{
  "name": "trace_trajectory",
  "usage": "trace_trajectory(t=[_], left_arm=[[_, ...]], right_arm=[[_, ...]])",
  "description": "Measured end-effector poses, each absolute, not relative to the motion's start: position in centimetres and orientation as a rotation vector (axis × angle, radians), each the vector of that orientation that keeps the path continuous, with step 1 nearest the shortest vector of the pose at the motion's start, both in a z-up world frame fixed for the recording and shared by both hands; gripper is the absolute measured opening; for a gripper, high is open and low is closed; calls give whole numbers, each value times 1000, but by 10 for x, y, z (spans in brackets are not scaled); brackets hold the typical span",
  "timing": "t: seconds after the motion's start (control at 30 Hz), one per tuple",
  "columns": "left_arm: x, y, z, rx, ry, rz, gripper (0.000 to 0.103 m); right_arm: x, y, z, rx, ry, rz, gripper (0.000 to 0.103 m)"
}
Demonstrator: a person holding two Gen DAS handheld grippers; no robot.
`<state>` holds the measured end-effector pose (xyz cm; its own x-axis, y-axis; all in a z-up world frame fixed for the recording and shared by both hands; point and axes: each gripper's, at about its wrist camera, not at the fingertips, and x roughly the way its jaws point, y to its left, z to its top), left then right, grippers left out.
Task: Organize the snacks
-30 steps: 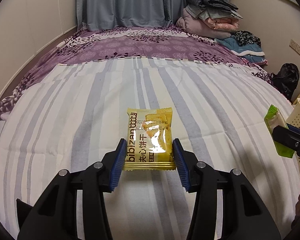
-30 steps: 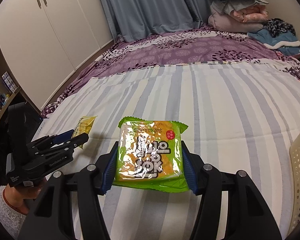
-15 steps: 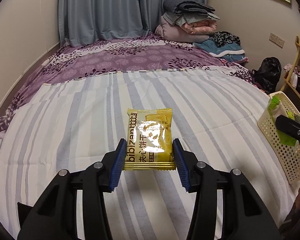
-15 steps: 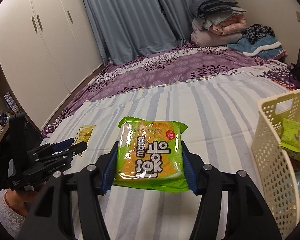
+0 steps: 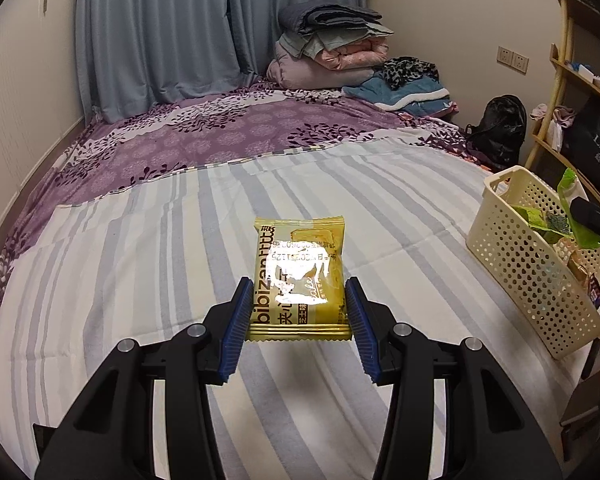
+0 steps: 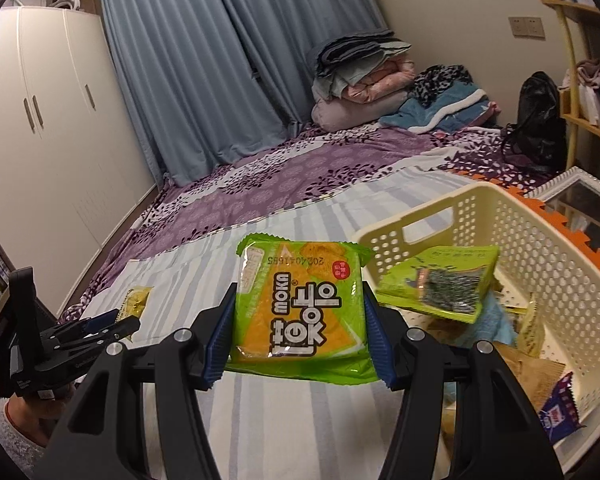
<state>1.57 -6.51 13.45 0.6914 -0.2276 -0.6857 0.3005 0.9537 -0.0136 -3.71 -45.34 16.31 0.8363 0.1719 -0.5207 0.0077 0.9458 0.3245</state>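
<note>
My left gripper is shut on a yellow biscuit packet, held flat above the striped bedsheet. In the right wrist view my right gripper is shut on a green snack packet, lifted just left of a cream perforated basket. That basket stands at the right of the left wrist view, with the green packet and the right gripper's tip over its far rim. The left gripper with its yellow packet shows at the lower left of the right wrist view.
The basket holds several snack packets, among them a green seaweed packet and a blue one. Folded quilts are piled at the head of the bed. A black bag and a wooden shelf stand to the right.
Both grippers have carried their packets to the right and a little upward. The basket has come into view in both cameras, and the green packet now hangs close beside it.
</note>
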Motion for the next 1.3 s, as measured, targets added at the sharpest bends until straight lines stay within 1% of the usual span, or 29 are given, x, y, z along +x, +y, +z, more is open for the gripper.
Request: trace_trajectory(t=[0.27,0.57,0.63,0.67,0.7,0.97,1.0,1.13,1.3], left_arm=[[10,-92,145,134,738,-352,48],[0,-119,153,173,716,-409,48],[1,-120,154,174,718,-409,48],[1,-120,154,176,720,-408,48],[1,-120,153,177,723,-406,48],[7,-118,132,169,787,-395,49],[9,-118,127,169,797,-390,49],[12,-118,108,161,842,-371,63],[21,-122,77,152,920,-348,64]], right_arm=[[-54,-507,155,366,574,-59,57],[-58,-546,136,418,644,-177,58],[-61,-553,134,445,635,-193,63],[-64,-555,135,450,625,-204,72],[-66,-557,135,448,614,-218,74],[-72,-556,138,439,587,-212,74],[-72,-554,139,434,584,-209,74],[-75,-549,141,409,570,-209,74],[-80,-545,143,390,557,-201,74]])
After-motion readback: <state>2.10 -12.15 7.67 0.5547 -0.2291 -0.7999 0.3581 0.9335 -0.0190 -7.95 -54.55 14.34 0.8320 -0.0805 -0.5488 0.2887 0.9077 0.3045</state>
